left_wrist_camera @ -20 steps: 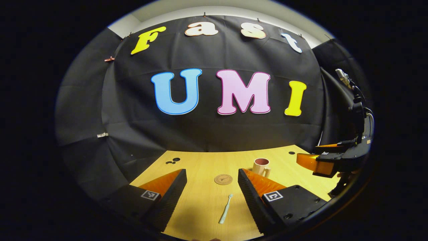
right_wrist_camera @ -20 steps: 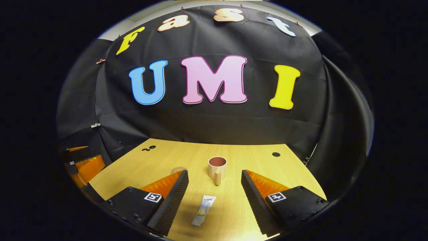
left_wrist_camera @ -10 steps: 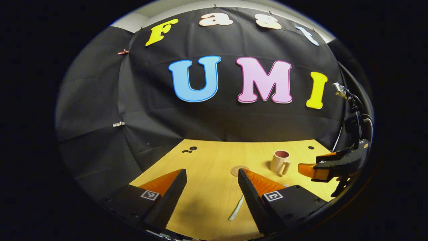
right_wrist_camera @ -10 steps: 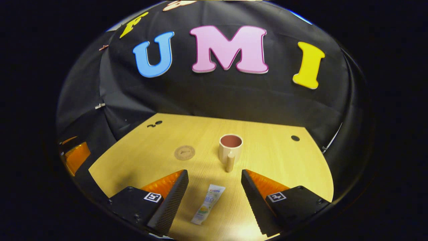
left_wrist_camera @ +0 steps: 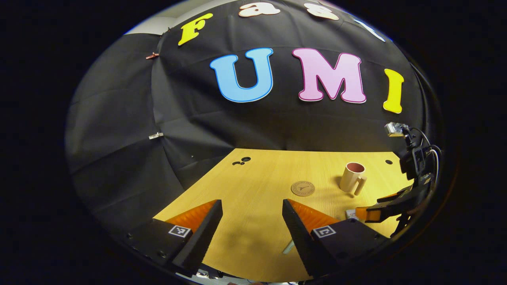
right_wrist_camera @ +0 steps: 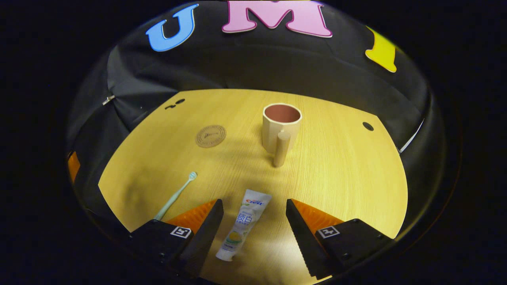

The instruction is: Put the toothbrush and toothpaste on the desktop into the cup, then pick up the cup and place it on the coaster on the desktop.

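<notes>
Wooden desktop [right_wrist_camera: 336, 174] with dark round holes [right_wrist_camera: 368, 126], perhaps cable openings; small clip [left_wrist_camera: 156, 135] on cloth.

This is a staged recording booth, a lab setup rather than a lived-in room. Black cloth [left_wrist_camera: 119, 130] hangs as the wall from 9 to 3 o'clock, pinned with small clips [left_wrist_camera: 155, 135], and a strip of pale room wall [left_wrist_camera: 148, 27] shows above it at 11 o'clock. A bare light-wood desk [right_wrist_camera: 348, 174] with round cable holes [right_wrist_camera: 368, 126] fills the lower half. On it sit a few household props, well apart: cup [right_wrist_camera: 281, 126], coaster [right_wrist_camera: 210, 136], toothbrush [right_wrist_camera: 175, 195], toothpaste [right_wrist_camera: 243, 224]. Printed square markers [right_wrist_camera: 180, 232] sit on the black tool bodies at 6 o'clock, and a cabled device [left_wrist_camera: 416, 158] stands at 3 o'clock.
</notes>
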Available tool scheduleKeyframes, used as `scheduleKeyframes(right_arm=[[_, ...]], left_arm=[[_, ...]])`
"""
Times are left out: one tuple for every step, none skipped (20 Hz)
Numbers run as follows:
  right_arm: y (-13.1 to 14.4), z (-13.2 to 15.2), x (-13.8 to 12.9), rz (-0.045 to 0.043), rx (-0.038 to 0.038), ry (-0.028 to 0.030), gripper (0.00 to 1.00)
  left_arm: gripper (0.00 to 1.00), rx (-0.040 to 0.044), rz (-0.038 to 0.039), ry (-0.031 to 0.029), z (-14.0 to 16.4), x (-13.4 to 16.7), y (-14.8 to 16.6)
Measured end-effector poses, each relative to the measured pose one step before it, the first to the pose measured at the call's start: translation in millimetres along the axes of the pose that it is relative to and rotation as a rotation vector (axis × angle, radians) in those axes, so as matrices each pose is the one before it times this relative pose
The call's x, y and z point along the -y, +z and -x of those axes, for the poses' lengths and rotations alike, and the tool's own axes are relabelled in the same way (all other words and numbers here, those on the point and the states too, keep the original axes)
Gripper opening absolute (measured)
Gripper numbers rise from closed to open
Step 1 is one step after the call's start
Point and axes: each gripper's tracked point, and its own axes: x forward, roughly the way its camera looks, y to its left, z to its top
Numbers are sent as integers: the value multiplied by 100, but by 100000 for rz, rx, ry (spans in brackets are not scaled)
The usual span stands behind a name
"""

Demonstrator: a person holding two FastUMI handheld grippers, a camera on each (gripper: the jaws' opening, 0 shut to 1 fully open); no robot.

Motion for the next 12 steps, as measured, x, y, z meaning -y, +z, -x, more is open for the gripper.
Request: scheduleKeyframes(right_arm=[[-624,-479,113,1137,-2004,-729,98],[-618,-351,42,1019,-1799,-520,98],[-500,-333,-108,522,-1507,-221,98],[-540,-359,-156,120,-1569,-217,98],[-481,-245,-108,-282,-1415,-258,98],[-428,-227,-216,-482,-1575,262,98],[-419,-206,-160,-745,-1453,-119,98],[-210,-217,-92,-806,-1042,-376,98],[-166,-222,-56,-846,-795,-414,98],[-272,-301,81,-959,-1261,-773,98],[-103,-124,24,-1460,-1026,-326,98],[-177,-156,-9,-941,-1027,-325,98]], left_arm=[[97,-361,-369,133,-22,193,5],[98,-292,-356,-218,-78,254,66],[99,-193,-413,-232,-64,350,-170],[99,-96,-742,-208,-197,186,-79],[99,-171,-913,-368,-143,115,-281],[99,-318,-815,-594,-36,302,-116],[99,-267,-302,-864,-116,269,-51],[99,-56,-124,-1051,-116,284,100],[99,201,-174,-915,-77,260,177],[99,342,-269,-948,-57,236,27],[99,373,-246,-887,-86,162,43],[99,405,-340,-607,-33,59,53]])
